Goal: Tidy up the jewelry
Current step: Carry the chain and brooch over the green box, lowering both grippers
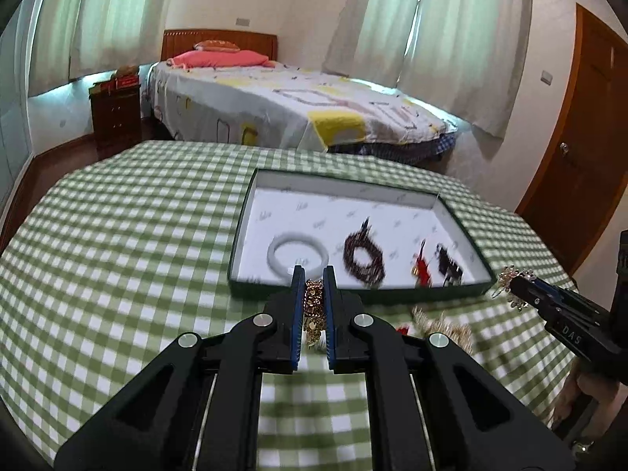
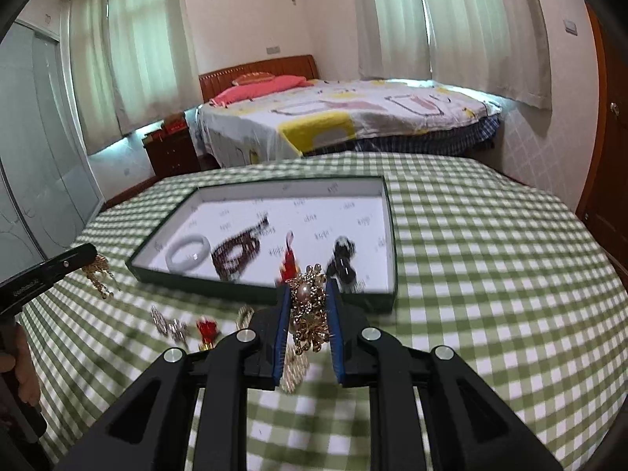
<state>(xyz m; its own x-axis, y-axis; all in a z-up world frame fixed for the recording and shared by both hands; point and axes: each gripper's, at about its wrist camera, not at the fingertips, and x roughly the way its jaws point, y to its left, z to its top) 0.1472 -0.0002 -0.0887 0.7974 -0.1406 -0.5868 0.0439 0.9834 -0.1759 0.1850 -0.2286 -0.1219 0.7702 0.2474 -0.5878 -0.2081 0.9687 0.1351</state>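
Between the blue pads of the left gripper [image 1: 313,274], low in the centre of its own view, a gold chain piece [image 1: 314,306] is clamped, hanging just in front of the near wall of the tray [image 1: 353,296]. The right gripper [image 2: 308,288], likewise low in the centre of its view, is closed on a gold brooch with one pearl [image 2: 310,306], also just short of the tray's near wall.

Inside the green-walled, white-lined tray lie four pieces in a row across the middle of both frames: one white bangle [image 1: 297,254], one dark red bead bracelet [image 1: 364,256], one small red ornament [image 1: 422,266] and one black piece [image 1: 447,263].

On the green checked tablecloth [image 2: 490,255], in front of the tray toward the lower left of the right wrist view, three loose pieces remain: one silver piece [image 2: 168,324], one red piece [image 2: 207,331] and one pale gold chain [image 2: 292,369] partly hidden under the right gripper.

Behind the table, in the upper half of both frames, stand one bed [image 1: 298,106] and one dark nightstand [image 1: 115,115].
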